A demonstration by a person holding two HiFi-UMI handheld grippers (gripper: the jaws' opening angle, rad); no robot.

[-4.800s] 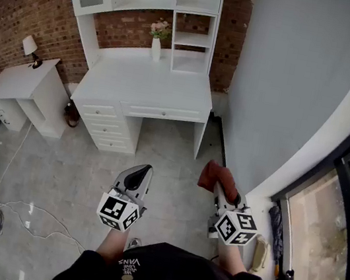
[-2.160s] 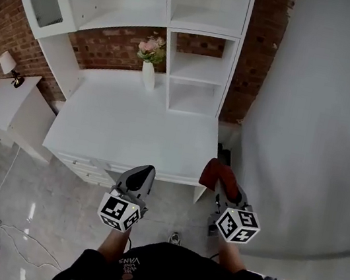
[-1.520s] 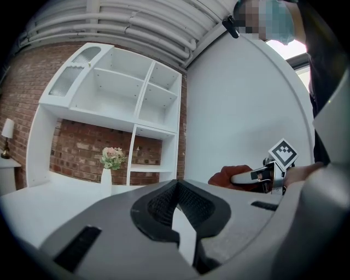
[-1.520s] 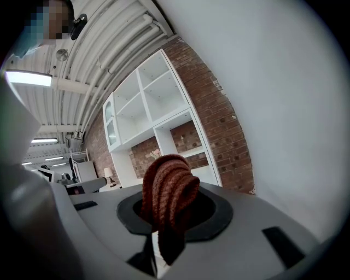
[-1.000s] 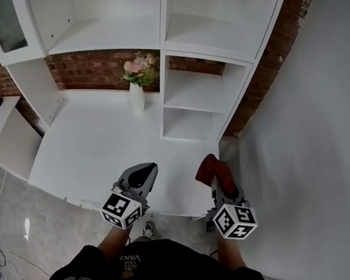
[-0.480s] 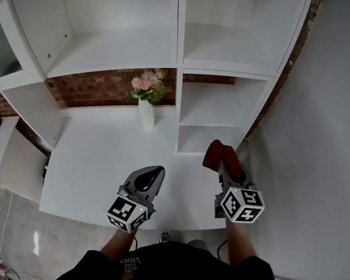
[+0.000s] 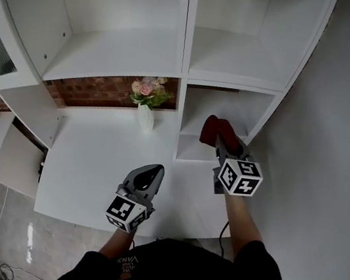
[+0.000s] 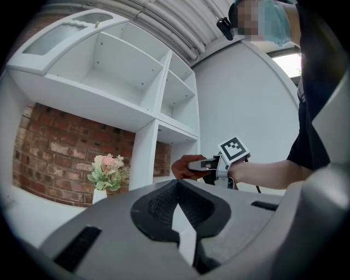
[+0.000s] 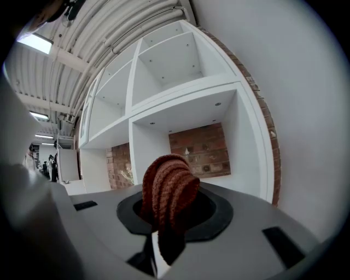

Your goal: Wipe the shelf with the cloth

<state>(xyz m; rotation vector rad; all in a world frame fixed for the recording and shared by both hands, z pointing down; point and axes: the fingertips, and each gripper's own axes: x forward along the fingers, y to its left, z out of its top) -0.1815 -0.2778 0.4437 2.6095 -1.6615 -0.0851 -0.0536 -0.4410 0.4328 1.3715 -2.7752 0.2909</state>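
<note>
The right gripper (image 7: 222,146) sits right of centre in the head view, with its jaws clamped on the rust-red knitted cloth (image 7: 214,129). In the right gripper view the cloth bulges up out of the jaws in thick folds, and a darker tail of it hangs down between them. The cloth is held at the mouth of the low open compartment of the white shelf (image 7: 192,150). That compartment has a brick back wall. Whether the cloth touches the shelf board cannot be told.

The left gripper (image 7: 153,171) is at lower centre, over the white table (image 7: 91,161). Its jaws are together with nothing between them. A white vase of pink flowers (image 7: 146,101) stands on the table left of the compartment, well apart from both grippers.
</note>
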